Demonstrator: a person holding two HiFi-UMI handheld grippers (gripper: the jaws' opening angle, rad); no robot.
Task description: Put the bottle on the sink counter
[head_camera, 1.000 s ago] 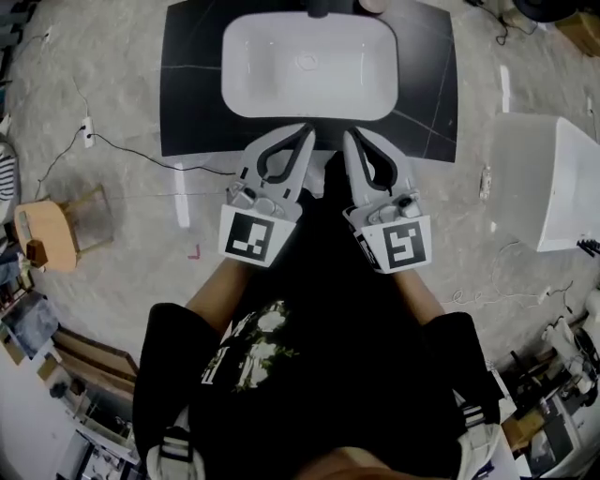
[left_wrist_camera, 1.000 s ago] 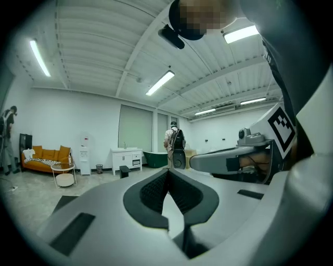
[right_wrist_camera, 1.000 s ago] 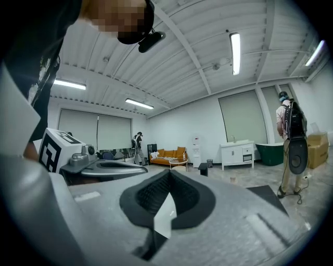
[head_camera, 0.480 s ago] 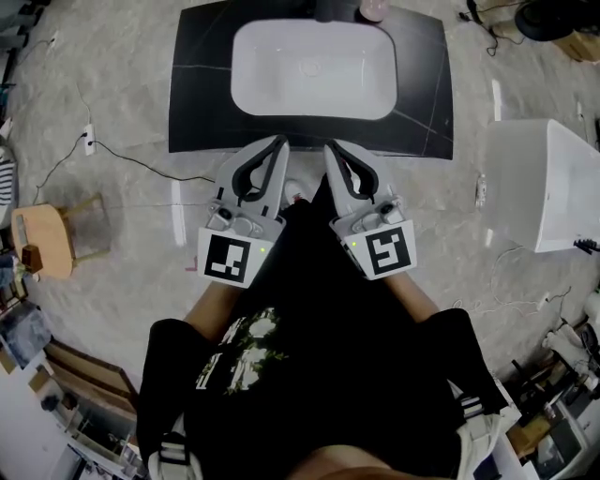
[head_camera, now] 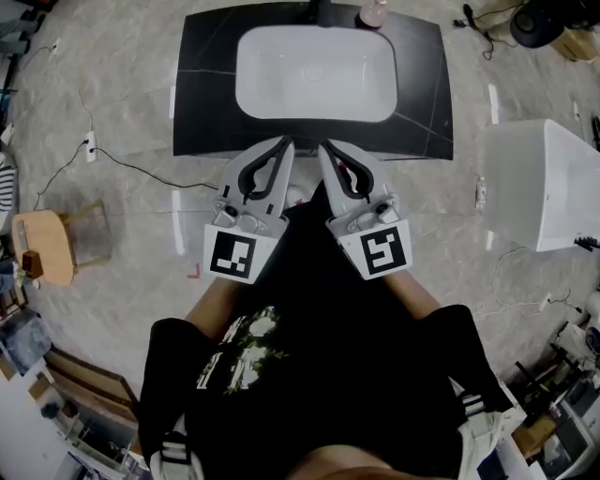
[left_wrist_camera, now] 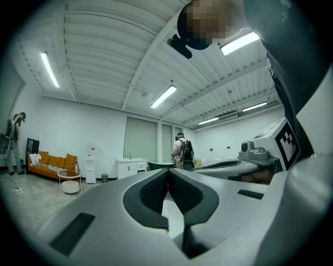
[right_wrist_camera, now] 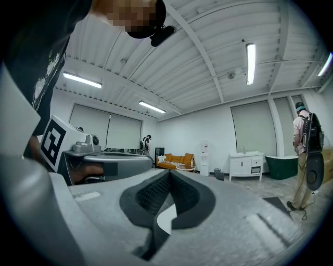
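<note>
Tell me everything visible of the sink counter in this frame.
The sink counter is a black, stone-looking slab with thin pale veins, seen from above on a grey floor. A white rounded-rectangular basin, apparently empty, sits in its middle. At its back edge stand a dark tap and, to the tap's right, a pinkish bottle, both cut by the frame. The shut left claw and right claw overlap its near edge; contact cannot be told.

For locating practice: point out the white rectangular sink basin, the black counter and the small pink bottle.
white rectangular sink basin [head_camera: 281, 80], head view, bare floor.
black counter [head_camera: 202, 94], head view, left side.
small pink bottle [head_camera: 372, 13], head view, its visible top.
</note>
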